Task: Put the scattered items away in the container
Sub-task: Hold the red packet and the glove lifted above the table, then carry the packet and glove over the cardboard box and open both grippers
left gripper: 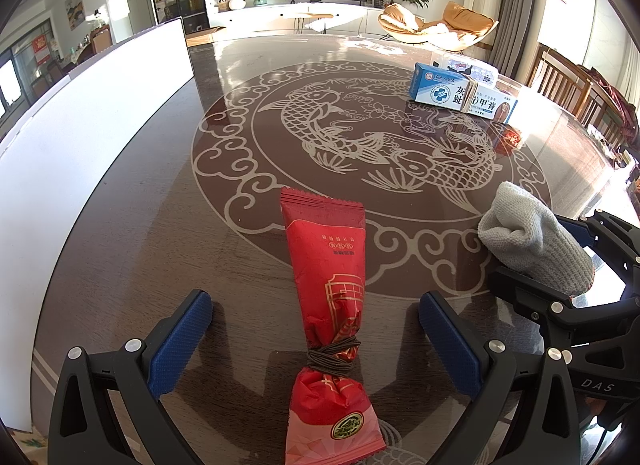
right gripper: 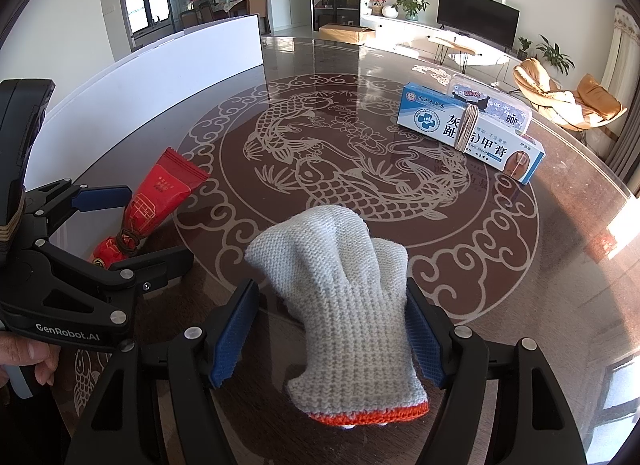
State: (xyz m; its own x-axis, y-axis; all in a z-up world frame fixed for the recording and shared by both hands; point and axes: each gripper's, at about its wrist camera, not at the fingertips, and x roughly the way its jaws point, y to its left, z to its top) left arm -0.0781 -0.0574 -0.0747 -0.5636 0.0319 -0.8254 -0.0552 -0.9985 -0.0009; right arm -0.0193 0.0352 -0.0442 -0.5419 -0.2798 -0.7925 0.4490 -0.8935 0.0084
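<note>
A red snack packet (left gripper: 326, 265), tied with a brown elastic band, lies on the dark table between the fingers of my left gripper (left gripper: 316, 341). That gripper is open and its blue pads stand well clear of the packet on both sides. A grey knitted glove (right gripper: 344, 285) with an orange cuff lies between the fingers of my right gripper (right gripper: 330, 333), which is open wide. Its left pad is apart from the glove and its right pad is at the glove's edge. In the right wrist view the packet (right gripper: 160, 193) and left gripper (right gripper: 158, 223) show at the left. A clear lidded container (right gripper: 492, 103) stands at the far right.
A blue-and-white medicine box (right gripper: 472, 133) bound with rubber bands lies in front of the clear container (left gripper: 478, 71). A white board (left gripper: 100, 113) stands along the table's left edge. A hand (right gripper: 36, 357) holds the left gripper. Chairs stand past the table's right edge.
</note>
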